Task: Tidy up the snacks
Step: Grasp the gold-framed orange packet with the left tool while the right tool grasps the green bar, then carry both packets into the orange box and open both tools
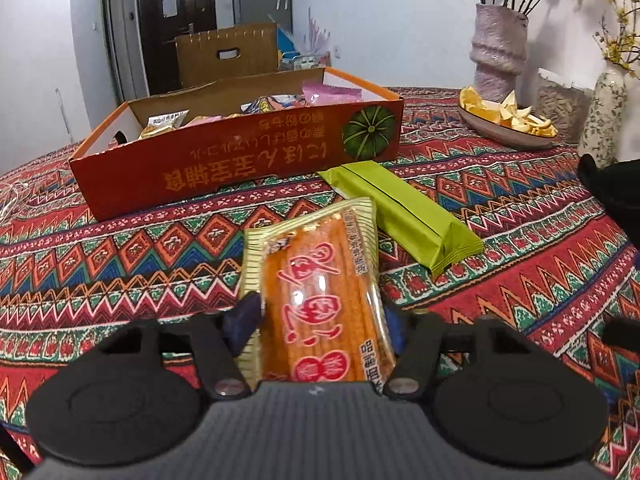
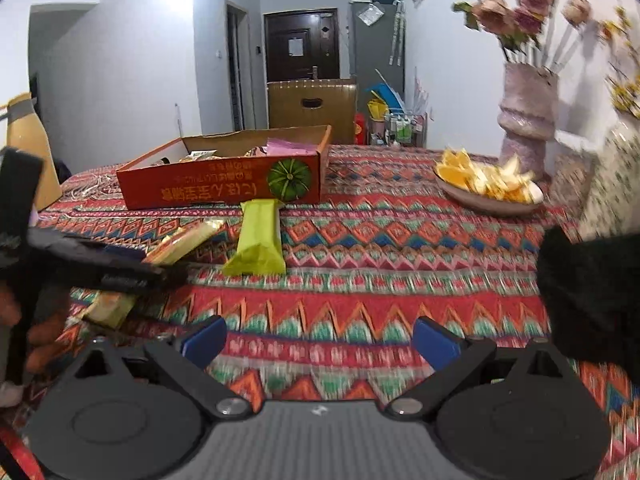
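A: Nearest the lens in the left wrist view, the left tongs (image 1: 316, 320) sit at bottom centre, their blue pads pressed against both long edges of an orange snack packet (image 1: 320, 300) in clear wrap with red characters.

B: Is the packet off the surface (image 1: 120, 264)?

A: I cannot tell; its far end points toward the middle of the frame, over the patterned cloth.

B: And the right tongs (image 2: 318, 342)?

A: Bottom centre of the right wrist view, wide open, with only cloth between the blue pads.

B: What else lies out?

A: A green wrapped bar (image 1: 404, 216) lies right of centre, just beside the orange packet. Behind both, upper centre, stands an open red cardboard box (image 1: 240, 160) with a pumpkin printed on its side and small packets inside. At the upper right, a dish of orange peels (image 1: 504, 120) sits near a pink vase (image 1: 498, 48).
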A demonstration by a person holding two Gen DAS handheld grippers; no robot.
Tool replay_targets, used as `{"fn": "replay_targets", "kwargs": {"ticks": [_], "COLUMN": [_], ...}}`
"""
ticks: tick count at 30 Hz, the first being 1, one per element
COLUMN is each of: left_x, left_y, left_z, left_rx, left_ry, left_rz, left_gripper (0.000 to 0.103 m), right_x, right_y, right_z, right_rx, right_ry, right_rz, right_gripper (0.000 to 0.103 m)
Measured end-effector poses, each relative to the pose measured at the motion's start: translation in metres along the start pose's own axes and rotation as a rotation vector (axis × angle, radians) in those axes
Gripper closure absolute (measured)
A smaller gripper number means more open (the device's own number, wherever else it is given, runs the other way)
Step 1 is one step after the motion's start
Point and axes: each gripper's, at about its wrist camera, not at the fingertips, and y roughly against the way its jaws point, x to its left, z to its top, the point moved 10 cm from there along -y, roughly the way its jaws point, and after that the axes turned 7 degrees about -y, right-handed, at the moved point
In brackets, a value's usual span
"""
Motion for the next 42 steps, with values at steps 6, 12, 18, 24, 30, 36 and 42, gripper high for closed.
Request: {"fn": "replay_targets", "kwargs": {"ticks": [6, 12, 18, 24, 30, 36, 42], "left_x": [0.024, 0.062, 0.085, 0.094, 0.085, 0.061, 0.046], "left_y": [0.007, 0.024, 0.050, 0.077, 0.132, 0.160, 0.181], "left_z": [0.001, -0.005, -0.009, -0.020, -0.023, -0.030, -0.028], "left_rx": [-0.036, -0.053, -0.107, -0.111, -0.178, -0.172, -0.205], "left_ry": [0.133, 0.269, 0.303, 0.309, 0.295, 0.270, 0.265], "left_rz": [-0.075, -0.079, -0.070, -0.021, 0.004, -0.001, 0.008], "left_gripper": [0.066, 0.076, 0.090, 0.092, 0.092, 0.092, 0.092], "right_x": [0.030, 0.057, 0.065, 0.068, 0.074, 0.075, 0.070], "right_y": [-0.045, -0.113, -0.155, -0.128, -0.053, 0.012, 0.042], "right_z": [0.035, 0.058, 0.051, 0.041, 0.016, -0.004, -0.011], "right_rx": [0.008, 0.060, 0.105, 0.102, 0.057, 0.018, -0.005], "right_ry": [0.089, 0.106, 0.101, 0.091, 0.069, 0.029, 0.032], "right_rz": [0.069, 0.118, 0.095, 0.107, 0.142, 0.194, 0.203], "right_gripper": [0.003, 0.005, 0.037, 0.068, 0.070, 0.070, 0.070]}}
